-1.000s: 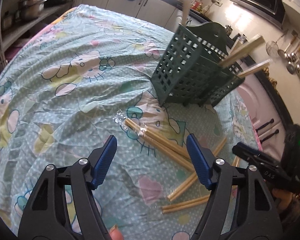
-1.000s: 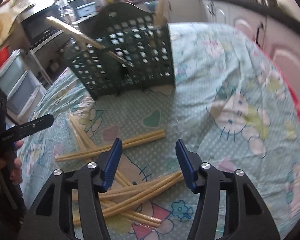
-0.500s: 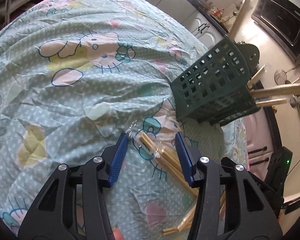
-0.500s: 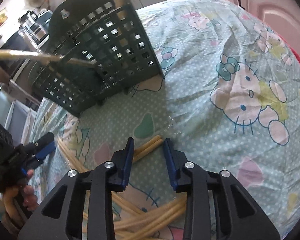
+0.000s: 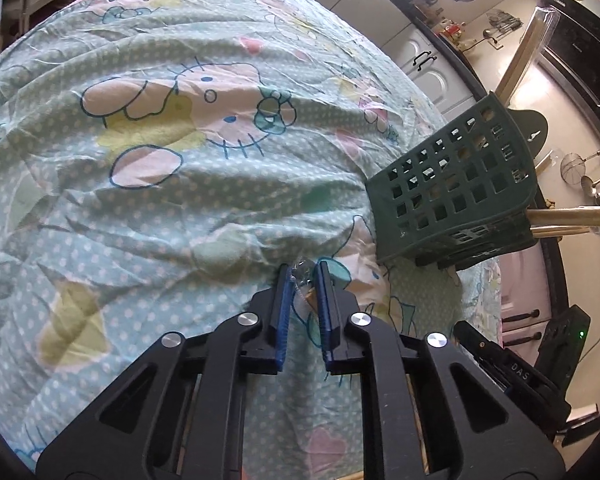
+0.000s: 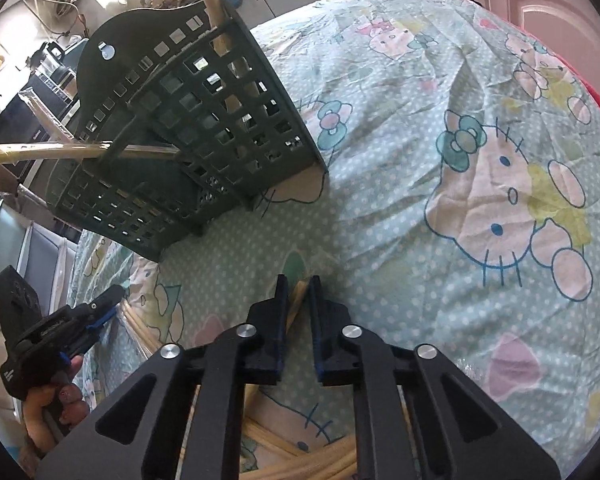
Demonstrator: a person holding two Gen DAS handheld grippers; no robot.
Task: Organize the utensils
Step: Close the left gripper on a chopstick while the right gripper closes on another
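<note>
My left gripper [image 5: 302, 276] points down at the cartoon-print tablecloth [image 5: 140, 208]. Its blue pads are closing on the end of a plastic-wrapped pair of chopsticks [image 5: 306, 294], and they press it. My right gripper [image 6: 298, 284] is closing too, its pads pinching the tip of another wooden chopstick pair [image 6: 297, 296]. A dark green lattice utensil basket [image 5: 452, 196] [image 6: 204, 120] stands just beyond both grippers. Several wrapped chopsticks [image 5: 572, 216] [image 6: 40, 152] stick out of it. The left gripper [image 6: 104, 304] also shows at the lower left of the right wrist view, held by a hand.
More loose chopsticks [image 6: 300, 464] lie on the cloth under my right gripper. The right gripper's black body [image 5: 512, 372] sits close to my left one. Kitchen cabinets, an oven and hanging ladles lie beyond the table's far edge.
Both grippers dropped toward the cloth, rolled, and closed from wide open onto chopstick ends. The basket now sits further off to the side in each view.
</note>
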